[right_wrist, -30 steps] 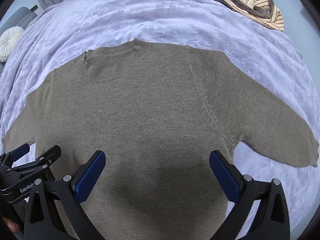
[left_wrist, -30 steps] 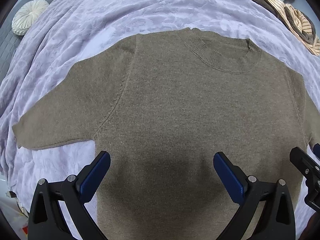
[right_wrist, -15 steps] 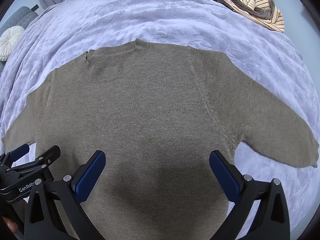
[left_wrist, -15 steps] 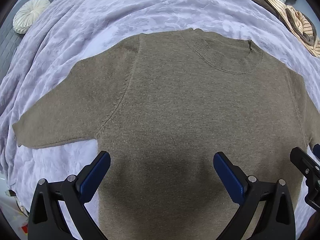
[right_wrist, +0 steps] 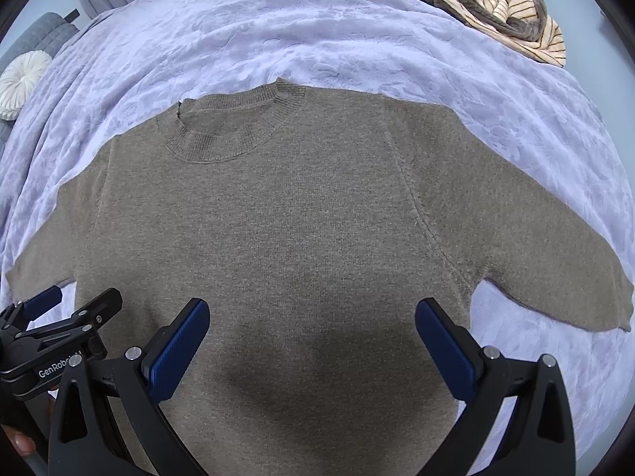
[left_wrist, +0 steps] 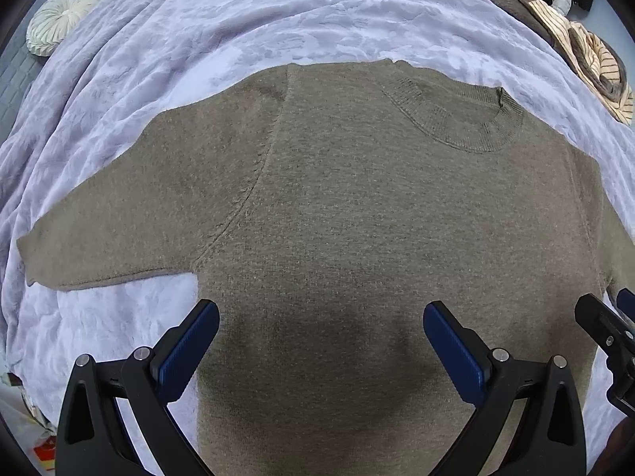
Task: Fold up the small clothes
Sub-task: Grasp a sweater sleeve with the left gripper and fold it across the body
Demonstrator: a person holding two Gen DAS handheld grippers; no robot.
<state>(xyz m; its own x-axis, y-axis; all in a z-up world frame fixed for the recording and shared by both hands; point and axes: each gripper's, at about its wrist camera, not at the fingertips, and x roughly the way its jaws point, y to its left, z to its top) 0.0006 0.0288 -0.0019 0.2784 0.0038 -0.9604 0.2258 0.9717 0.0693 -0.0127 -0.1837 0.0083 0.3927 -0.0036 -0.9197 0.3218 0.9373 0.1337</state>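
A brown sweater (left_wrist: 357, 238) lies flat on the purple blanket (left_wrist: 198, 39), filling the middle of both views. The left gripper (left_wrist: 321, 341) and right gripper (right_wrist: 311, 337) hover low in frame, fingers wide apart, holding nothing. It looks soft and floppy; a sleeve (right_wrist: 555, 269) edge seems a good place to pinch.

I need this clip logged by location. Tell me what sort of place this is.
Most likely a bedroom. A brown sweater lies spread flat on a lavender bedspread, a round white pleated cushion sits at one corner, and a pile of clothes waits at the far edge.
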